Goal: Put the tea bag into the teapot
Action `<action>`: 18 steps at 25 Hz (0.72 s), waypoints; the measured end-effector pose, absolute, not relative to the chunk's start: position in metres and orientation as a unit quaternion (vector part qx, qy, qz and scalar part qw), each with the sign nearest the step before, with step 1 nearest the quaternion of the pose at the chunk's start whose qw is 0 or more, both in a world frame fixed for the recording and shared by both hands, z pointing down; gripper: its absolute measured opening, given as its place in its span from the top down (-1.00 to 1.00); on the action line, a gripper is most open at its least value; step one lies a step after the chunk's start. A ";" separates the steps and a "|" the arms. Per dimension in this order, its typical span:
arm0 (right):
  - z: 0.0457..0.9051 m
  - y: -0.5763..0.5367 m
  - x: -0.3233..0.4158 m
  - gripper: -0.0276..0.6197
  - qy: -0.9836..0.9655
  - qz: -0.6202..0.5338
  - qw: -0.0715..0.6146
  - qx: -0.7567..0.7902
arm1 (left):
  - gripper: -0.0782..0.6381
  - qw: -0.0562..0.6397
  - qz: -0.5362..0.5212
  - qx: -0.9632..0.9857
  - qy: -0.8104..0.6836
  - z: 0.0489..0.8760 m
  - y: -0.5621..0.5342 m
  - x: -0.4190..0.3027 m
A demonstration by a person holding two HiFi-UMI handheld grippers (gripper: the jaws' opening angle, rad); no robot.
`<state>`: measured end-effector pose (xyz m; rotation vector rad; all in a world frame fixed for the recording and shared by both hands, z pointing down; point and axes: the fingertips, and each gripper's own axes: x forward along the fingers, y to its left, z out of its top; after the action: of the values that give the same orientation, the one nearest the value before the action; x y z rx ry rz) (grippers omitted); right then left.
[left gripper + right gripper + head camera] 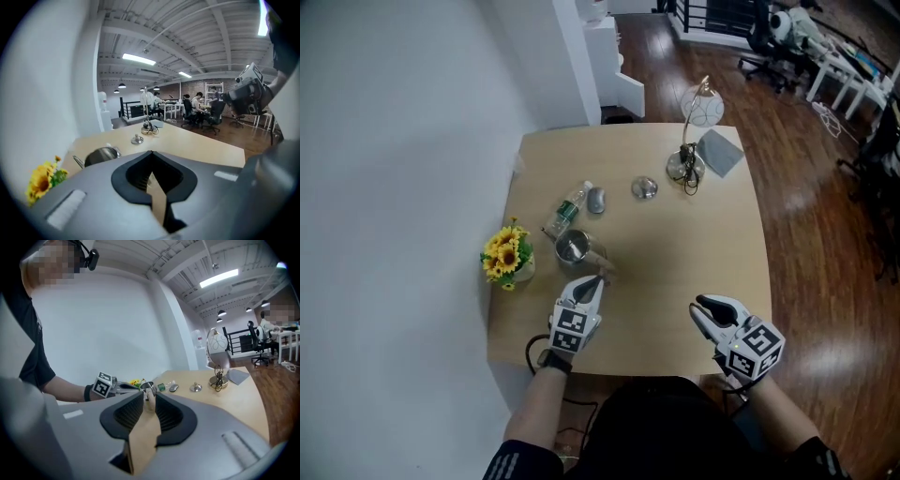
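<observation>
Right gripper (pixel 701 307) fingers stand apart; its view alone plainly shows left gripper (pixel 141 388) fingers pinching tea bag (pixel 150 400).

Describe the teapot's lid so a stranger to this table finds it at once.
On the tan table, look at the far half, between the lamp's round base and the grey mouse. The lid lies there alone: a small shiny metal disc with a knob, unlike the smooth mouse.
</observation>
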<state>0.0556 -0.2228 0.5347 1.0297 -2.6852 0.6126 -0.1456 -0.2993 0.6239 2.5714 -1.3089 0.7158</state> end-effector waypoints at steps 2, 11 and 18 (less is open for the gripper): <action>0.534 -0.230 0.049 0.63 -0.912 0.205 0.098 0.342 | 0.78 0.062 0.230 0.854 -0.462 0.598 -0.313 -0.168; 0.526 -0.246 0.031 0.63 -0.920 0.197 0.090 0.326 | 0.78 0.023 0.256 0.815 -0.520 0.576 -0.383 -0.234; 0.537 -0.247 0.035 0.63 -0.915 0.208 0.101 0.331 | 0.78 0.042 0.300 0.805 -0.509 0.623 -0.406 -0.240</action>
<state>0.0353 -0.2470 0.5369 0.9782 -2.7025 0.6149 -0.2402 -0.4056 0.6228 2.4647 -1.5584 0.9185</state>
